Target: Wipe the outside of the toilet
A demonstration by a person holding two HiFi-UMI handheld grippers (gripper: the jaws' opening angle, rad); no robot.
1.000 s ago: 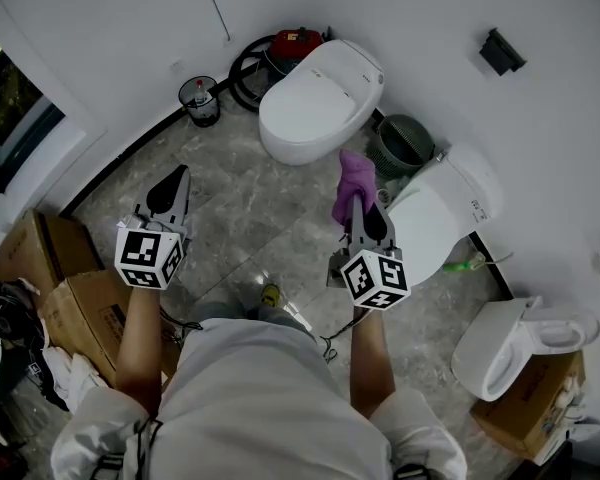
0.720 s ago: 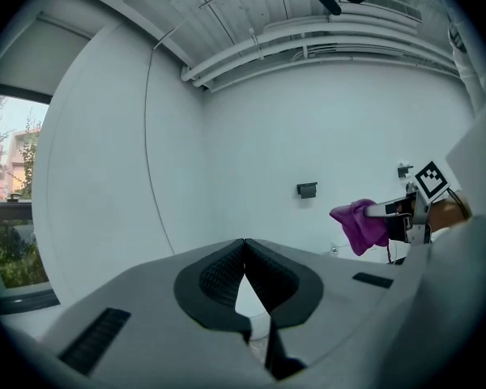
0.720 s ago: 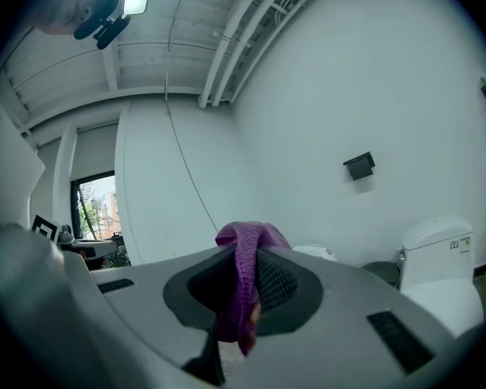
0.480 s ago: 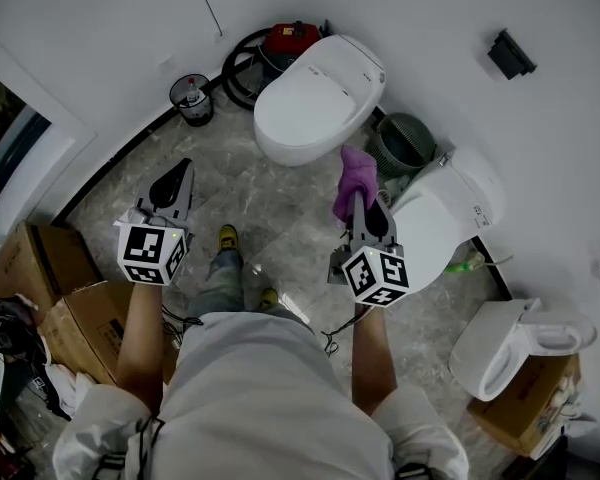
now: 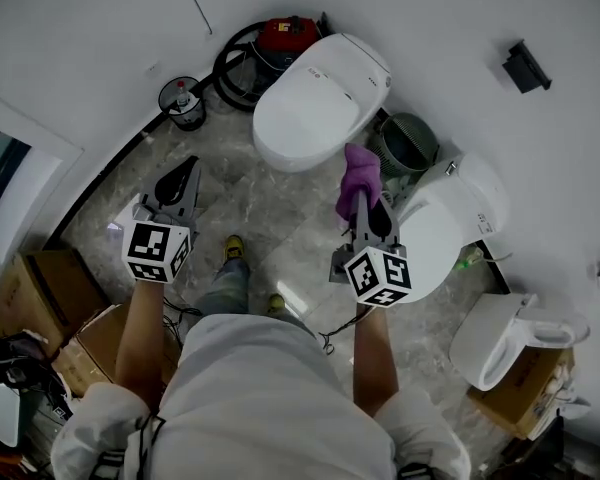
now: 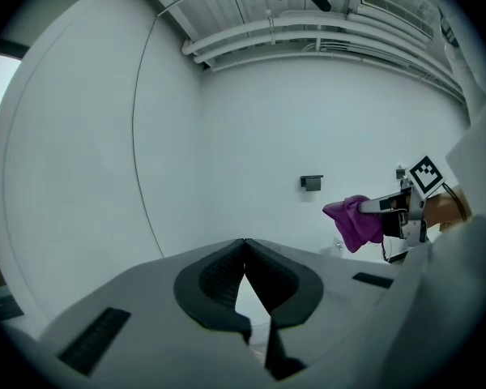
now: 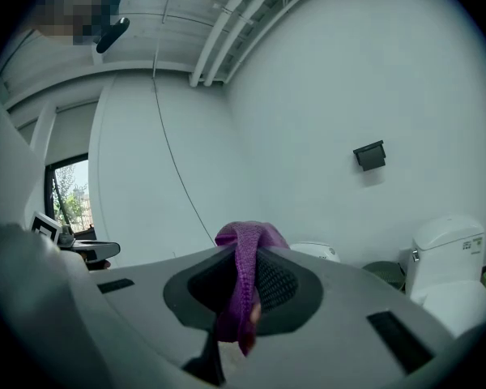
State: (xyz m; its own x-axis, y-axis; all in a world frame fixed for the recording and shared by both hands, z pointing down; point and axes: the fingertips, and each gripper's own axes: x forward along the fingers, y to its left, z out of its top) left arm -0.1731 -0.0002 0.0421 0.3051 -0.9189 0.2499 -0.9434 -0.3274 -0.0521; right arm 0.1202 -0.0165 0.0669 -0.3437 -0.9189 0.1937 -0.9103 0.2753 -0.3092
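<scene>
A white closed-lid toilet (image 5: 315,98) stands by the far wall, ahead of both grippers. A second white toilet (image 5: 440,218) (image 7: 449,262) stands to the right of my right gripper. My right gripper (image 5: 363,190) (image 7: 245,254) is shut on a purple cloth (image 5: 359,173) (image 7: 241,286) (image 6: 355,221), which hangs over the floor between the two toilets. My left gripper (image 5: 183,175) (image 6: 245,245) is shut with nothing in it, held above the floor left of the first toilet. Both point at the white wall.
A red vacuum with a black hose (image 5: 280,36) sits behind the first toilet. A small bin (image 5: 183,101) stands by the wall at left, a green basket (image 5: 408,143) between the toilets. A third toilet (image 5: 500,338) and cardboard boxes (image 5: 25,288) lie nearer me.
The view has shifted forward toward the toilets. A foot has stepped forward on the floor. Both grippers keep their pose, and the cloth stays held.
</scene>
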